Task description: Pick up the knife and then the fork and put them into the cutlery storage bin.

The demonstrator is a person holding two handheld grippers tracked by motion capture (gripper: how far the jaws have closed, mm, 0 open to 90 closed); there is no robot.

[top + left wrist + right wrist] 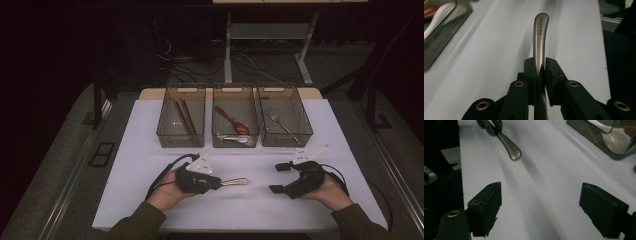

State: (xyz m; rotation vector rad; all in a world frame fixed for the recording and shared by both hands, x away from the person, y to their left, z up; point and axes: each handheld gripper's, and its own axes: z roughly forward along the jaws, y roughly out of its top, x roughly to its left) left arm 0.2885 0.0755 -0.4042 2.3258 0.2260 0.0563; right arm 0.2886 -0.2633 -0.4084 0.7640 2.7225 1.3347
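Metal handle sits pinched between the pads of the left gripper, its rounded end sticking out ahead of the jaws in the left gripper view. In the high view the left gripper lies in the lower middle of the frame, just left of centre, and the handle points toward the right, over the white table. The right gripper is lower right of centre, well apart from the handle, its jaws spread wide with nothing between them; in its own view the pads stand at the two lower corners, and the handle shows in the upper left. Three bins line the upper middle of the high view: sticks in the left one, a brown spoon in the middle one, a fork in the right one.
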